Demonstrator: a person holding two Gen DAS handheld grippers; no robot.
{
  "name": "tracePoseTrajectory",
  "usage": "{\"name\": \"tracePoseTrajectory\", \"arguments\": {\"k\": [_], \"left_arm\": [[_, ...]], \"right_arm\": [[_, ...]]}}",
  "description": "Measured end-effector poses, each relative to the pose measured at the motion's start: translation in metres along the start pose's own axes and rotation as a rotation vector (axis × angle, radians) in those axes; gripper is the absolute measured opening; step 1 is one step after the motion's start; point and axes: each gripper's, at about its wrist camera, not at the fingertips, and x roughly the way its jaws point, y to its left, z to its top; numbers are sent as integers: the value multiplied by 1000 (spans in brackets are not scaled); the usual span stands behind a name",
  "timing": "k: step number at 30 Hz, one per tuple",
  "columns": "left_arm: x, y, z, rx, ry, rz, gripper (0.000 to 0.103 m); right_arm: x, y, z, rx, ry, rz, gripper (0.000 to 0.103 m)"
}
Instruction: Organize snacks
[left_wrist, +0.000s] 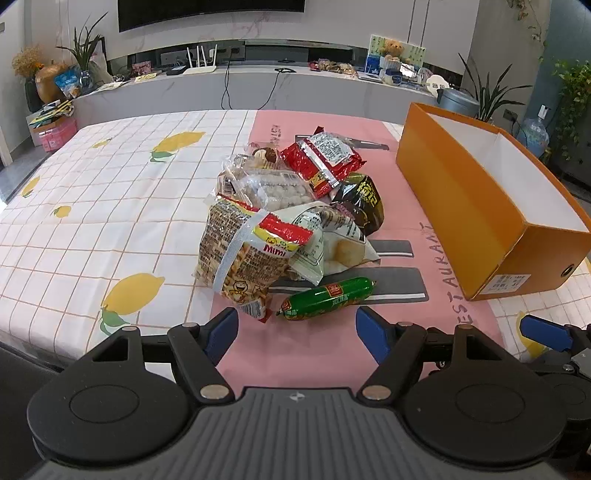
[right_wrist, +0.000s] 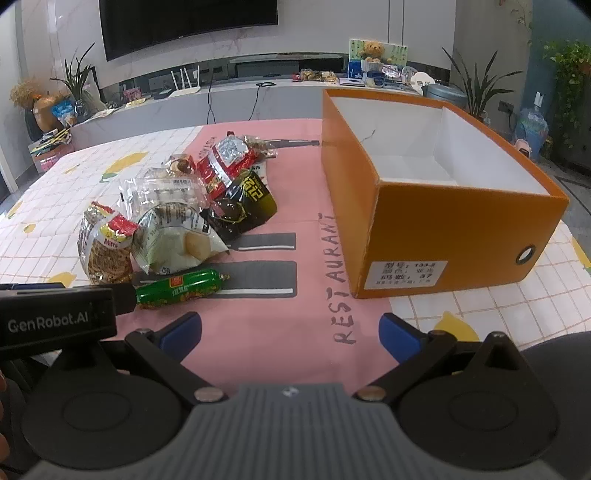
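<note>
a: we start at our left gripper (left_wrist: 297, 332): its two blue-padded fingers (left_wrist: 221, 330) stand wide apart over the pink cloth with nothing between them. our right gripper (right_wrist: 290, 338) is spread as wide, also empty.

b: and just past the left one we see one green sausage (left_wrist: 327, 298) lying flat, nearest to us, apart from both grippers.

a: behind it we count a heap of six packets touching one another: one mimi noodle bag (left_wrist: 240, 254), one pale bag of round snacks (left_wrist: 332, 243), one clear tray of small balls (left_wrist: 275, 190), one black and gold pouch (left_wrist: 360, 203), one red packet (left_wrist: 321, 160), and one small clear bag (left_wrist: 264, 155) at the back.

b: to the right we have one orange box (right_wrist: 443, 229), open-topped and white inside; we see nothing in it. it stands well apart from the heap.

a: all of this rests on one table with a checked lemon-print cloth (left_wrist: 110, 206) and a pink mat (left_wrist: 436, 258) lettered "restaurant".

b: beyond, we see one low grey counter (left_wrist: 258, 88), one dark screen (left_wrist: 210, 11) on the wall, potted plants (left_wrist: 85, 51) at both sides, and one teddy bear (left_wrist: 393, 48).
</note>
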Motion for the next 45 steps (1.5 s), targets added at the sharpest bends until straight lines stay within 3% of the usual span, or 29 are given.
{"name": "tracePoseTrajectory", "arguments": {"k": [45], "left_arm": [[4,3,-1,-17,25,4,86]], "right_arm": [[4,2,-1,7,29,-3,99]]}}
